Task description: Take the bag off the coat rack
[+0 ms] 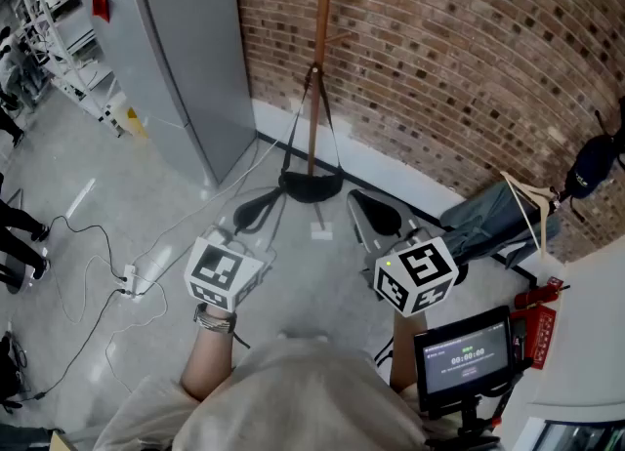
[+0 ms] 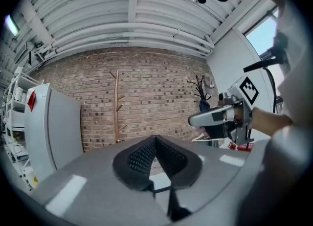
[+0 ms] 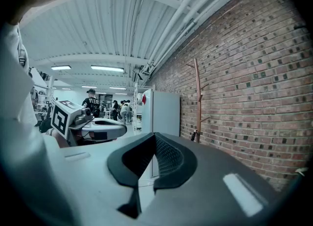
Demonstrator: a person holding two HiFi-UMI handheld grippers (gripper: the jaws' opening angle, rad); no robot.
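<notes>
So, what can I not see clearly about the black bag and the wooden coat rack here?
- Brown wooden coat rack: top cut off by the head view's upper edge.
- Black strap bag: its peg is too small in the head view.
- Left gripper view: bag hidden behind the shut left gripper.
- Right gripper view: bag mostly hidden behind the shut right gripper.

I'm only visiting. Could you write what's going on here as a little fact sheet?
Rack: wooden coat rack, upright by the brick wall
Bag: black bag, hanging low on the rack
Left: left claw shut, empty, apart from the bag
Right: right claw shut, empty, apart from the bag
Nearby: grey cabinet left of the rack
Progress: bag not yet taken off
</notes>
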